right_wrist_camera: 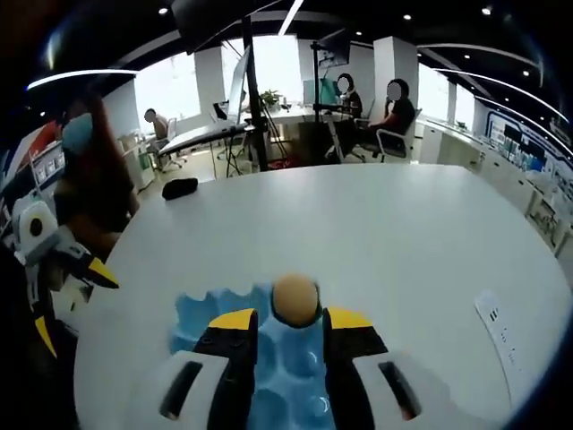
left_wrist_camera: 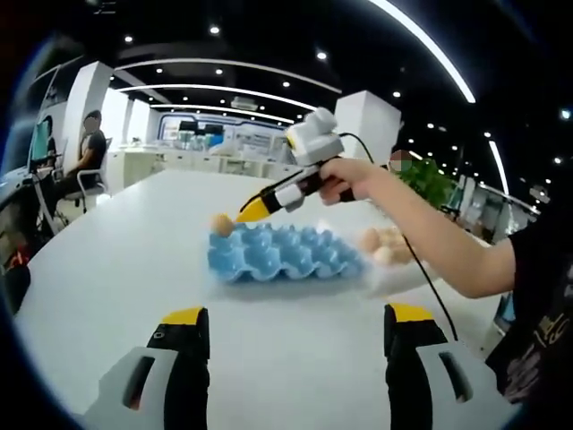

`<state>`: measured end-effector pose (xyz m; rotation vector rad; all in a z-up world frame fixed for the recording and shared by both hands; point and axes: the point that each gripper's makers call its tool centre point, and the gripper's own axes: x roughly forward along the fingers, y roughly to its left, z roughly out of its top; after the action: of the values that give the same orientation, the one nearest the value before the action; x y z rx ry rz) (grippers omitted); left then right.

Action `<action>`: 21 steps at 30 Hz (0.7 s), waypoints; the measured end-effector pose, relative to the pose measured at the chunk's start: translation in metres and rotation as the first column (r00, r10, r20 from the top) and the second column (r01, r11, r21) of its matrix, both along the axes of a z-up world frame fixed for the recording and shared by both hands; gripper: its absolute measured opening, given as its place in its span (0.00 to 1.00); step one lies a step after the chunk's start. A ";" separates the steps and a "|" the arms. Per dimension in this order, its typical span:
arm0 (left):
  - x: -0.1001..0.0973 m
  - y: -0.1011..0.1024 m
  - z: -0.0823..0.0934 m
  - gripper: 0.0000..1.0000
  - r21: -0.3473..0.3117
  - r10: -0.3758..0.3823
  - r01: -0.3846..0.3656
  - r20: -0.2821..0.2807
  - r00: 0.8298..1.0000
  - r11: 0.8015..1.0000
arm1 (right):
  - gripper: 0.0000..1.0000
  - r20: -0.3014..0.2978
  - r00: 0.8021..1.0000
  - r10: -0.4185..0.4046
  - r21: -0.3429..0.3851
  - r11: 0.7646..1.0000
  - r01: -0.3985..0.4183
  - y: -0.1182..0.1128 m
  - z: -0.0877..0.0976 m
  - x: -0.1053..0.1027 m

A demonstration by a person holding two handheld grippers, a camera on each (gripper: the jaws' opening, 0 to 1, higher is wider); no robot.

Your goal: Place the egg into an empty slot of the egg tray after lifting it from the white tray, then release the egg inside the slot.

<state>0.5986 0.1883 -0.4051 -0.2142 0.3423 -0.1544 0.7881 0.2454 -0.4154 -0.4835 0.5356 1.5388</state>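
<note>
- In the left gripper view, our left hand-held gripper (left_wrist_camera: 295,336) hangs spread and empty over the white tabletop (left_wrist_camera: 116,269), kept back, we judge, so the other arm has room.
- There, the right hand-held gripper (left_wrist_camera: 235,215) reaches to the far corner of the blue egg tray (left_wrist_camera: 282,253). The egg (left_wrist_camera: 221,224) sits at its tip. More eggs (left_wrist_camera: 383,244) wait on the white tray (left_wrist_camera: 421,273) just beyond.
- In the right gripper view, the right hand-held gripper (right_wrist_camera: 295,315) has the egg (right_wrist_camera: 295,300) between its yellow tips, low over the egg tray (right_wrist_camera: 192,318); we cannot tell if they pinch it or have let go.
</note>
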 end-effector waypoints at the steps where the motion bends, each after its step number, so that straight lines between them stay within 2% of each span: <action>1: 0.000 -0.001 0.000 0.81 -0.001 0.000 0.000 0.000 1.000 1.000 | 0.30 0.001 1.000 -0.002 -0.001 1.000 0.002 -0.002 0.000 0.000; 7: 0.002 -0.003 -0.003 0.81 -0.003 -0.012 0.012 -0.007 1.000 1.000 | 0.31 0.005 1.000 -0.015 0.002 1.000 0.015 -0.014 0.000 0.006; 9: 0.002 -0.003 -0.003 0.81 -0.006 -0.013 0.013 -0.008 1.000 1.000 | 0.31 0.005 1.000 -0.016 0.001 1.000 0.016 -0.020 0.000 0.001; 21: 0.005 -0.007 -0.006 0.81 -0.014 -0.026 0.026 -0.014 1.000 1.000 | 0.32 0.003 1.000 -0.025 0.003 1.000 0.025 -0.043 0.000 0.004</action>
<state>0.6034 0.1810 -0.4112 -0.2243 0.3584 -0.1810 0.7921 0.2022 -0.4152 -0.4743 0.5352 1.5144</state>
